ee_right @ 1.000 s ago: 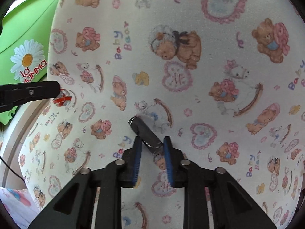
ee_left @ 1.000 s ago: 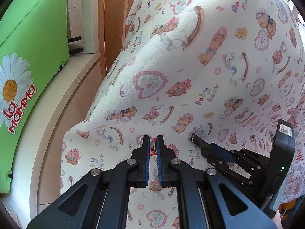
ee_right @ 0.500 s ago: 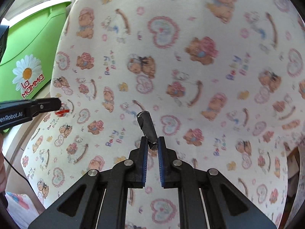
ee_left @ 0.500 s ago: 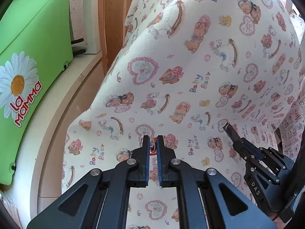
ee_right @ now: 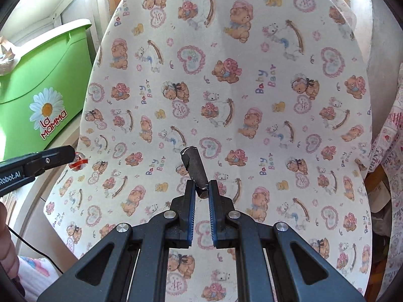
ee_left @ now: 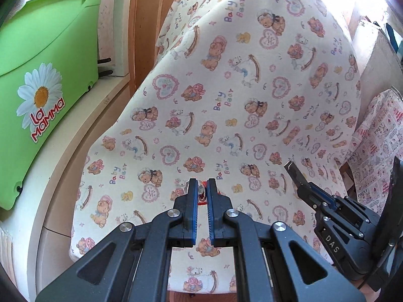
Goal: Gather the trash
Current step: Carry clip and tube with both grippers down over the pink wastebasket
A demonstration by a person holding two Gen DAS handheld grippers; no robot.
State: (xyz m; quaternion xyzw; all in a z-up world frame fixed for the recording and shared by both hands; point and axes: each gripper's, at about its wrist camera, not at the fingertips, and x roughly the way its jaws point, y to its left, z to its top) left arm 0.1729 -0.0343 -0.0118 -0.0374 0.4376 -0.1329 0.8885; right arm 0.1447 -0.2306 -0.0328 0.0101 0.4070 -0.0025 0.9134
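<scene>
Cloth: cream, printed with brown teddy bears, pink hearts, pastel "Baby Bear" lettering. Bin: lime green, white daisy with yellow centre, red "La Mamma" lettering. Held tube: dark grey. Wrapper scrap: red and white. Finger pads: blue.

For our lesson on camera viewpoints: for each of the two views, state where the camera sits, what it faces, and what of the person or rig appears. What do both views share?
Left wrist: sits on the left gripper, facing the bear-print cloth; right gripper enters at right.
Right wrist: sits on the right gripper holding a dark wrapper; left gripper and a hand show at left.
Shared: cloth, green bin, red-white scrap.
</scene>
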